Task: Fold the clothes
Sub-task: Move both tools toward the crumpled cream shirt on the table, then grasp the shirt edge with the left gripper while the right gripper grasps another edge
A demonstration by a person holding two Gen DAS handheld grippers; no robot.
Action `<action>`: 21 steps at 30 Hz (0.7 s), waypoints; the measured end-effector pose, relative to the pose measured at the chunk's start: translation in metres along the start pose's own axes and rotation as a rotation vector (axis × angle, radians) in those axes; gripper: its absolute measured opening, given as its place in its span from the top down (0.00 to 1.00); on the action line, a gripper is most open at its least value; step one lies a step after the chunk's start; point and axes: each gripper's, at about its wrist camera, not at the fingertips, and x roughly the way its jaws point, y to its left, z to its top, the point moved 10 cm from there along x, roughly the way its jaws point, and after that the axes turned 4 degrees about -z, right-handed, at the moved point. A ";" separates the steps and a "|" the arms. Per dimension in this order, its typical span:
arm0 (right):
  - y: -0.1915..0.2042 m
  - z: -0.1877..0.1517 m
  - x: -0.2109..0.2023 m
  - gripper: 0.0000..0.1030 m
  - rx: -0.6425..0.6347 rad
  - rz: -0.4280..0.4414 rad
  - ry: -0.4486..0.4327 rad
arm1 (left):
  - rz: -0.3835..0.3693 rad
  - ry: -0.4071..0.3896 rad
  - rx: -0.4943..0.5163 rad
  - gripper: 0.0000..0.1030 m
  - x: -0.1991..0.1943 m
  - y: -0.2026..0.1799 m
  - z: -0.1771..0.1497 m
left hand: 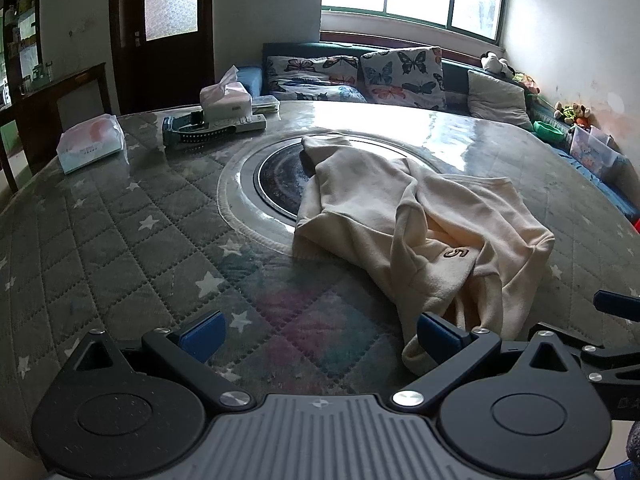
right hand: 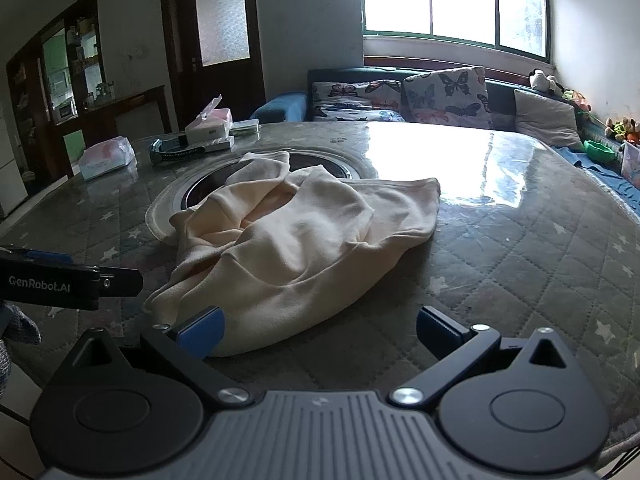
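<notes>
Both your tongs are spread and empty: the cream garment lies at twelve o'clock of your right gripper, its long axis running seven to one, nearer than to your left gripper.

— What sort of place was it?

— A home, a lived-in sitting room. A sofa with butterfly cushions ran under a wide window, and soft toys sat along its far end.

— Anything else?

— A big round table under a quilted star cover held tissue packs and a remote. Behind it stood a dark wooden door and a glass-fronted cabinet of jars.
</notes>
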 end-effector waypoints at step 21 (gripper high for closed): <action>0.005 0.034 0.027 0.07 -0.024 0.063 0.016 | -0.056 -0.011 0.083 0.00 0.021 -0.009 0.044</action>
